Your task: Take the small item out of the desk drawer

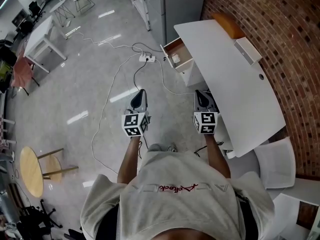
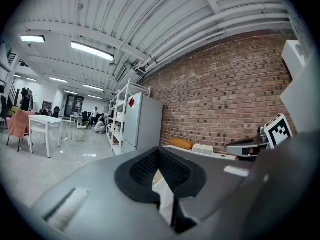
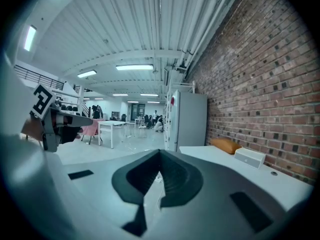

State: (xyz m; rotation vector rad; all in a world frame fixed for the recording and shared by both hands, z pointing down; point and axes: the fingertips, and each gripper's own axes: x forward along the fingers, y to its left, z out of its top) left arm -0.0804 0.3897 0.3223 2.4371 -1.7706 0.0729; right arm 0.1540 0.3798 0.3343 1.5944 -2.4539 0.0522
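In the open drawer (image 1: 181, 50) at the table's (image 1: 235, 84) far end lies a small pale item (image 1: 175, 58), well ahead between both tools; right tool (image 1: 201, 94) seems slightly nearer than left tool (image 1: 141, 94), both closed, empty

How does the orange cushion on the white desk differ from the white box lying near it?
The orange cushion is rounded and looks soft; the white box is straight-edged. The cushion lies at the far end of the white desk, the box nearer the person. The cushion's colour stands out from the desk; the box nearly matches it. Both rest on the desk top beside the brick wall.
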